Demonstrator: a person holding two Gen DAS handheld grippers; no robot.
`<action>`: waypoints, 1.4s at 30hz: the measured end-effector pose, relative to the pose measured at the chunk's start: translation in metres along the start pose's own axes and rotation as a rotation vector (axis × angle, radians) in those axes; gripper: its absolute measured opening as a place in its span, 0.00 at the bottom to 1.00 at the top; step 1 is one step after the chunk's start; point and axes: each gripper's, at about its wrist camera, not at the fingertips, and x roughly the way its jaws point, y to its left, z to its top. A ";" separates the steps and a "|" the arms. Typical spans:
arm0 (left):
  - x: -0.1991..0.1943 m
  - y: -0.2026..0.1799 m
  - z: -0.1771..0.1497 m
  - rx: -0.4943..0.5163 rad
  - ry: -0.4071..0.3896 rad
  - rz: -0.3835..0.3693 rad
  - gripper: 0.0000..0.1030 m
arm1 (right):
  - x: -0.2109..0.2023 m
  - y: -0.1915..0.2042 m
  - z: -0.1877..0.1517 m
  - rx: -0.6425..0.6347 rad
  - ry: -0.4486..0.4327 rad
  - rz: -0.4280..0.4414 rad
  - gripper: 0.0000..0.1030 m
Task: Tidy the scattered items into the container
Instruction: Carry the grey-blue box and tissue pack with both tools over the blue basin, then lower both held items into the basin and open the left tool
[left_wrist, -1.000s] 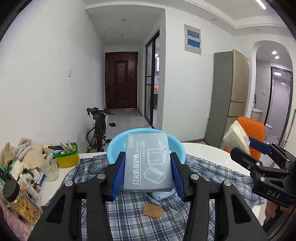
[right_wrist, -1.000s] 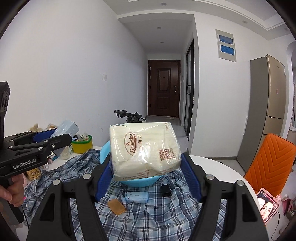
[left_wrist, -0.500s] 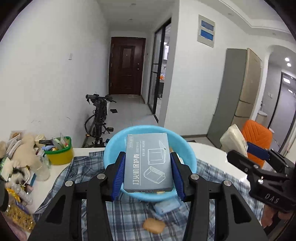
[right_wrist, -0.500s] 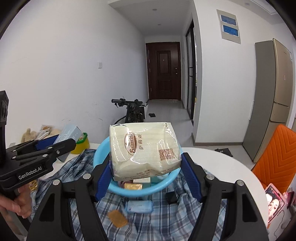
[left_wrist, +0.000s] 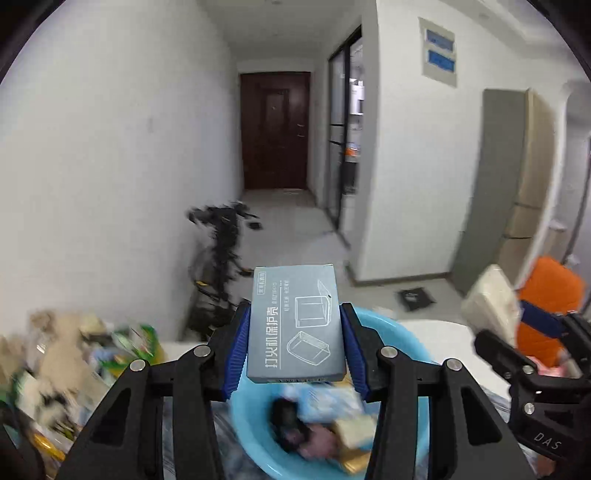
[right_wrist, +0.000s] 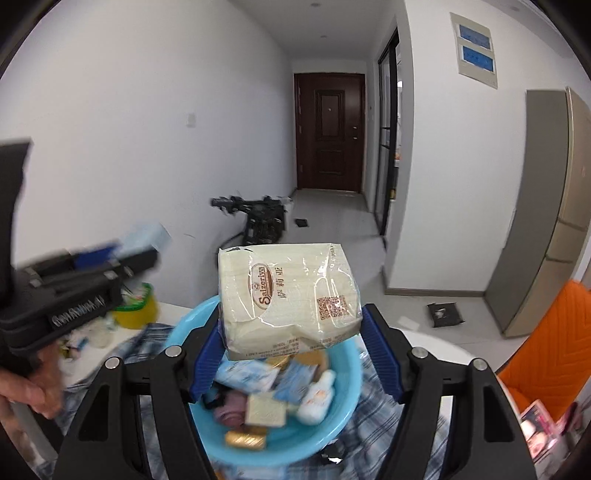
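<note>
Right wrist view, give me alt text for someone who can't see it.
A hand-held gripper clamps a cream tissue pack above a light blue basin that already holds small packets and a white bottle. The basin sits on a plaid cloth. At the left, a hand holds a second gripper.

The grey box (left_wrist: 297, 328) carries large Chinese characters reading "打火机保护壳", beside line drawings of a case; its smaller print is too fine to read. The tissue pack (right_wrist: 288, 295) shows "Saizeriya" in a brown oval, the characters "萨莉亚", and a QR code. One black gripper body (left_wrist: 546, 439) is marked "DAS". The other gripper body (right_wrist: 74, 306) bears blurred white lettering.
</note>
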 end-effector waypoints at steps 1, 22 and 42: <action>0.009 0.001 0.005 -0.011 0.024 -0.009 0.48 | 0.009 0.000 0.004 0.004 0.010 -0.021 0.67; 0.062 0.019 0.054 -0.133 0.371 -0.044 0.48 | 0.063 -0.050 0.043 0.119 0.379 -0.014 0.67; 0.071 0.012 0.039 -0.084 0.453 -0.023 0.48 | 0.054 -0.039 0.067 0.121 0.453 0.049 0.67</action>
